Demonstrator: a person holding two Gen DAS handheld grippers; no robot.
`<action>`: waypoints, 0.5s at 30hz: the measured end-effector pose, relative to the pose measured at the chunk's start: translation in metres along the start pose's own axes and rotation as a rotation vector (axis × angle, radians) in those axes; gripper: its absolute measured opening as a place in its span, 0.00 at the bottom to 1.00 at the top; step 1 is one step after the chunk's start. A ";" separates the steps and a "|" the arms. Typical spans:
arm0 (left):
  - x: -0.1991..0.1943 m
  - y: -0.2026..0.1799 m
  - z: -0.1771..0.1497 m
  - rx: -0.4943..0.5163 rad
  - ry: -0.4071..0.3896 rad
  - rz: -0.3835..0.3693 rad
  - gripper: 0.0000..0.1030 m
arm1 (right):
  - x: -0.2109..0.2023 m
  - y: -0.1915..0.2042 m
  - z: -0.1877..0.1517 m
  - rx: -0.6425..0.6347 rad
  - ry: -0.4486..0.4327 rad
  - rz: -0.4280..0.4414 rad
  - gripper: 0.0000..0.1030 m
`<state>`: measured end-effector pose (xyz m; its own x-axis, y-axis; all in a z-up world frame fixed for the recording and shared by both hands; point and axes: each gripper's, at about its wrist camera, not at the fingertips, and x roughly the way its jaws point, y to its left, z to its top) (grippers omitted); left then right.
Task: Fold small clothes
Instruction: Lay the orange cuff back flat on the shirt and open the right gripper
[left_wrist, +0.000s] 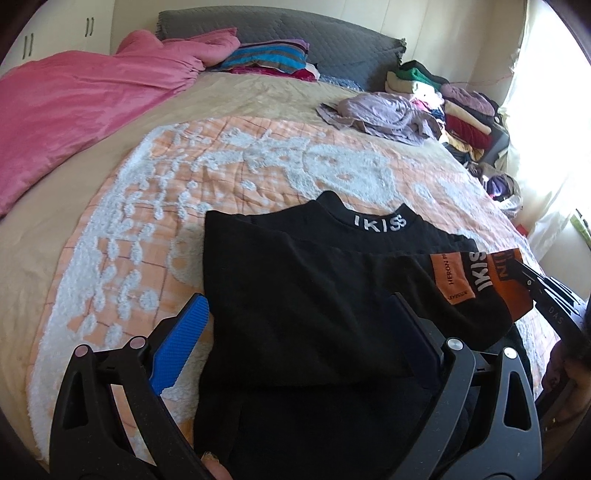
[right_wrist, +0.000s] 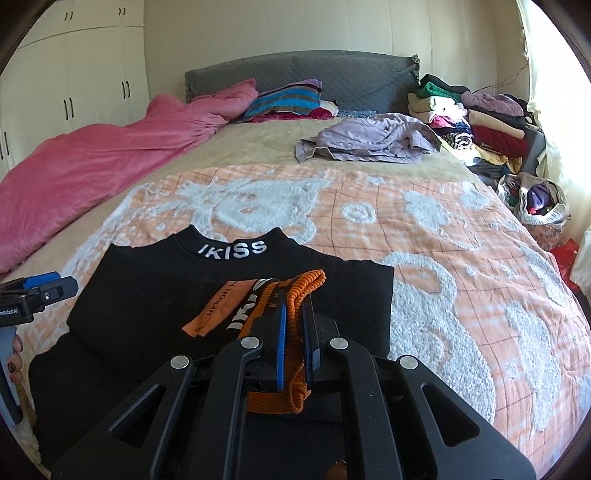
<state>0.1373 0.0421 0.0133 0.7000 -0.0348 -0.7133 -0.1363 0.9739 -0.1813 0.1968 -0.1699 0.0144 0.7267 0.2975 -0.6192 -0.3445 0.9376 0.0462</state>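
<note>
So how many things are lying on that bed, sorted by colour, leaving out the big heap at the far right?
Black: 1, the top with an orange cuff
Pink: 1, the duvet
Lilac: 1, the crumpled garment
Striped: 1, the pillow
Total: 4

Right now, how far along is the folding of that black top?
Partly done: the black top lies flat on the blanket, its sides apparently folded in. In hand: the right gripper is shut on the orange cuff, holding the sleeve over the body. The left gripper is open. Still needed: the final folds.
</note>
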 end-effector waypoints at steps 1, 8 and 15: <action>0.002 -0.002 0.000 0.004 0.005 -0.002 0.87 | 0.001 -0.001 -0.001 0.002 0.005 -0.003 0.07; 0.018 -0.014 -0.001 0.035 0.035 -0.005 0.85 | 0.006 -0.001 -0.010 -0.020 0.045 -0.075 0.38; 0.035 -0.015 -0.012 0.047 0.100 -0.012 0.62 | 0.002 0.009 -0.020 -0.028 0.054 -0.037 0.41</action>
<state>0.1552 0.0241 -0.0168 0.6279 -0.0661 -0.7755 -0.0941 0.9826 -0.1599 0.1840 -0.1648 -0.0022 0.7065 0.2518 -0.6614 -0.3348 0.9423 0.0010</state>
